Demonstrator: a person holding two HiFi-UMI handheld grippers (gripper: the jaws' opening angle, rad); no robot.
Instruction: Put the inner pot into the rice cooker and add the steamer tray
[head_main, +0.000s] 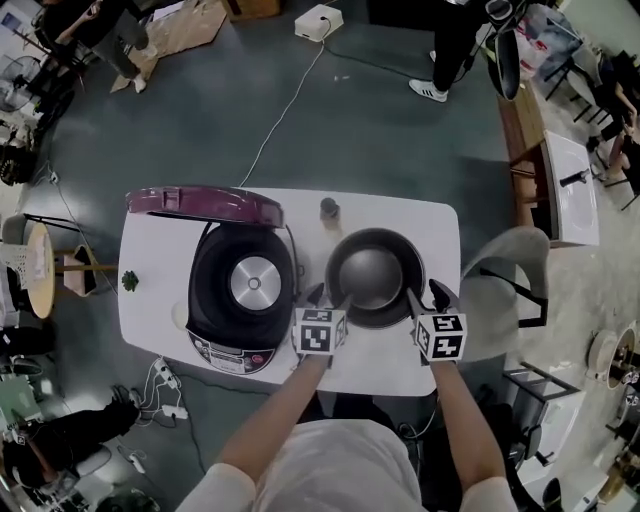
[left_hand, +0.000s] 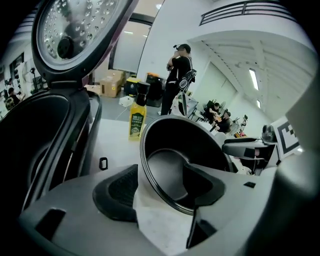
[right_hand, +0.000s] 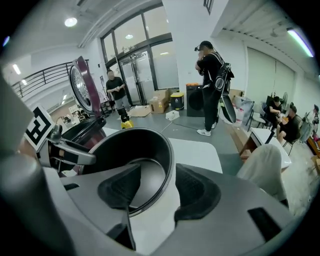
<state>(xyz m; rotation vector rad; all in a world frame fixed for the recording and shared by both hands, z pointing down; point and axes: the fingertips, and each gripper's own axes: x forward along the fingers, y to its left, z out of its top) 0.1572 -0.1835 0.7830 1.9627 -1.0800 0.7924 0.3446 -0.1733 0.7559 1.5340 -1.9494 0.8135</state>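
Inner pot (head_main: 372, 275) sits upright on the tabletop (head_main: 160, 260), just right of the rice cooker (head_main: 205, 300). Cooker lid (head_main: 200, 203) is up and the cavity is empty. Steamer tray isn't visible in any view.

Handling guess: rigid metal shell with a smooth coated wall, so likely slippery, moderate weight, won't flex. The thin rolled rim (left_hand: 142, 155) is the only real purchase. Take it at opposite sides, one pad inside and one outside, and keep it level on the lift.

Left hand-held gripper (head_main: 328, 300) (left_hand: 160, 190): jaws spread wide, straddling the pot's left rim. One pad is inside the bowl, the other outside, with a gap on the outer side. Not clamped.

Right hand-held gripper (head_main: 427, 297) (right_hand: 159, 190): same setup on the right rim. Jaws are apart and the rim runs between the pads, with no squeeze showing. Nothing held yet.
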